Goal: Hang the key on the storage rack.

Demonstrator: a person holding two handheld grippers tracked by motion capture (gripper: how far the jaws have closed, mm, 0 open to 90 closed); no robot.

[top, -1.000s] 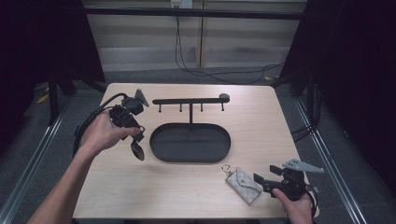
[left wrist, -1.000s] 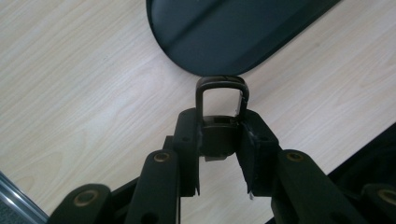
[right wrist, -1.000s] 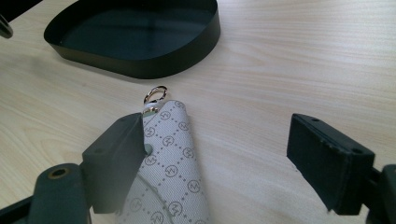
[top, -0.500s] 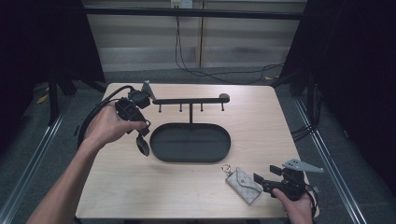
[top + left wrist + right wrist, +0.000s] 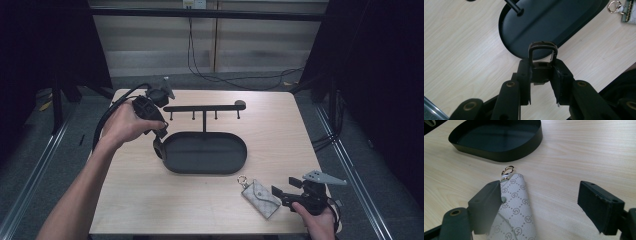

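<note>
Dark looped key fob (image 5: 542, 61), patterned canvas pouch (image 5: 515, 207)

Pale wood-grain table (image 5: 150, 200) on a grey floor (image 5: 30, 165), flanked by metal rails (image 5: 35, 150) on both sides. Beyond the far edge, light panelled wall (image 5: 150, 45) with black cables (image 5: 225, 75) trailing down onto the floor. Dark curtains (image 5: 380, 75) left and right, dim light overall.

A black oval metal tray (image 5: 205, 152) sits on the middle of the light wooden tabletop (image 5: 150, 200), with a black metal hook rack (image 5: 204, 108) standing at its far side. A grey patterned fabric key pouch (image 5: 259, 197) with a small metal ring lies near the tabletop's near right corner, in front of the tray and apart from it.
</note>
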